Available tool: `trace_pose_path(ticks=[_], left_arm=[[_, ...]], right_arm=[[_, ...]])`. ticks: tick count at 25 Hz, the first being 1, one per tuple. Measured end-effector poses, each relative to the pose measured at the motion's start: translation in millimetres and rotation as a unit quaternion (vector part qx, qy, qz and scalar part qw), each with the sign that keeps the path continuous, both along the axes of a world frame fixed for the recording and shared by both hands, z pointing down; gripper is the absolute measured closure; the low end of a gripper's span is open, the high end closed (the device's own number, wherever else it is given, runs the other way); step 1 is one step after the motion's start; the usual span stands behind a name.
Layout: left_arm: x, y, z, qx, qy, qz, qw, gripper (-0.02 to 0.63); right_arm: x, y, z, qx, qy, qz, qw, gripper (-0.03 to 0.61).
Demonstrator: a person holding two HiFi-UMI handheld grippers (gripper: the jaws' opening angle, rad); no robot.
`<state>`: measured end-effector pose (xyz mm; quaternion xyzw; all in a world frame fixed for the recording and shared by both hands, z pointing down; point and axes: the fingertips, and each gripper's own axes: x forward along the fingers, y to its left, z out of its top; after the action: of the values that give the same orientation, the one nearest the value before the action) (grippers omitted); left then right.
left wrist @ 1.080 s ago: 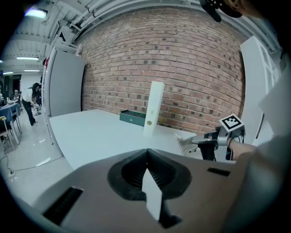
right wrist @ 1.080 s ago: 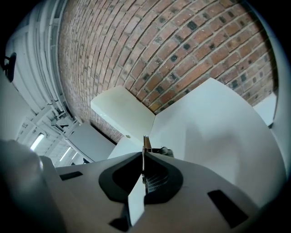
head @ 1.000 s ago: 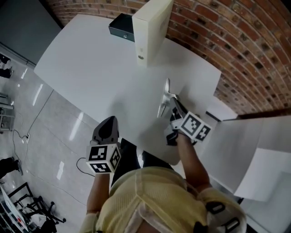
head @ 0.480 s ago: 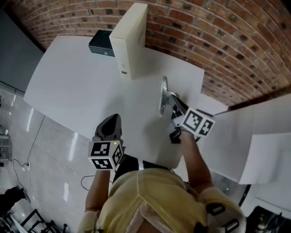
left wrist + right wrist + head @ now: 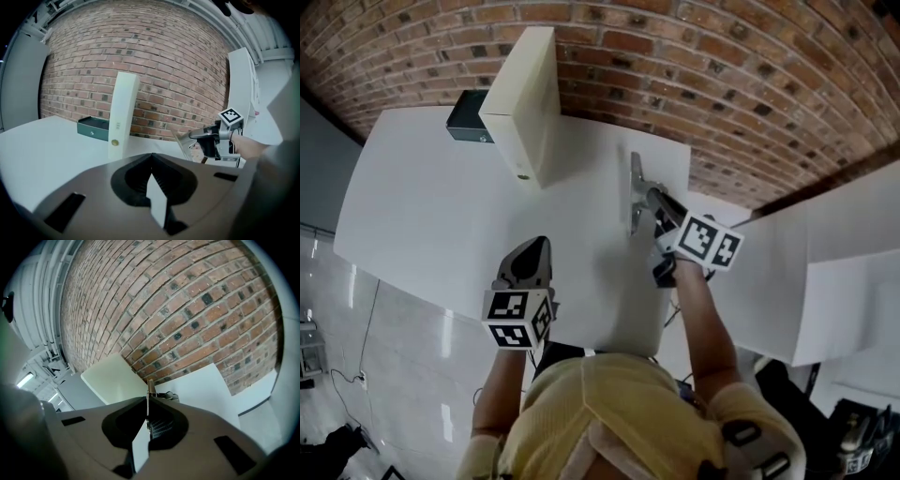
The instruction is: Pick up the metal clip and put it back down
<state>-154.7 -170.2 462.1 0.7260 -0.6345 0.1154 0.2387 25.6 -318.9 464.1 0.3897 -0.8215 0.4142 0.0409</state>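
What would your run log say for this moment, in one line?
right gripper: shut on metal clip | left gripper: shut, empty | cream box: upright on table

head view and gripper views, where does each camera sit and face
Head view: on the person's head, steeply down at table and arms.
Left gripper view: on left gripper, toward brick wall; own shut jaws.
Right gripper view: on right gripper, toward same wall; jaws clamp metal clip.
Shared: cream box in all three.
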Motion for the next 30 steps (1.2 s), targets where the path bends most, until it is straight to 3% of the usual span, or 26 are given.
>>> trace_pose_path(ticks=[19,30], left_arm=[[33.2,-84.8,6.7,0.010,0.004,0.055,0.9984,0.612],[36.8,-136.2,19.0,0.006,0.015,0.055,0.9984,0.612]], right_arm=[[44.4,-85.3,44.5,-0.025,0.020,0.071,0.997,0.572],[60.0,-114.0,79.4,-0.063,0.018,0.094,0.993,0.572]])
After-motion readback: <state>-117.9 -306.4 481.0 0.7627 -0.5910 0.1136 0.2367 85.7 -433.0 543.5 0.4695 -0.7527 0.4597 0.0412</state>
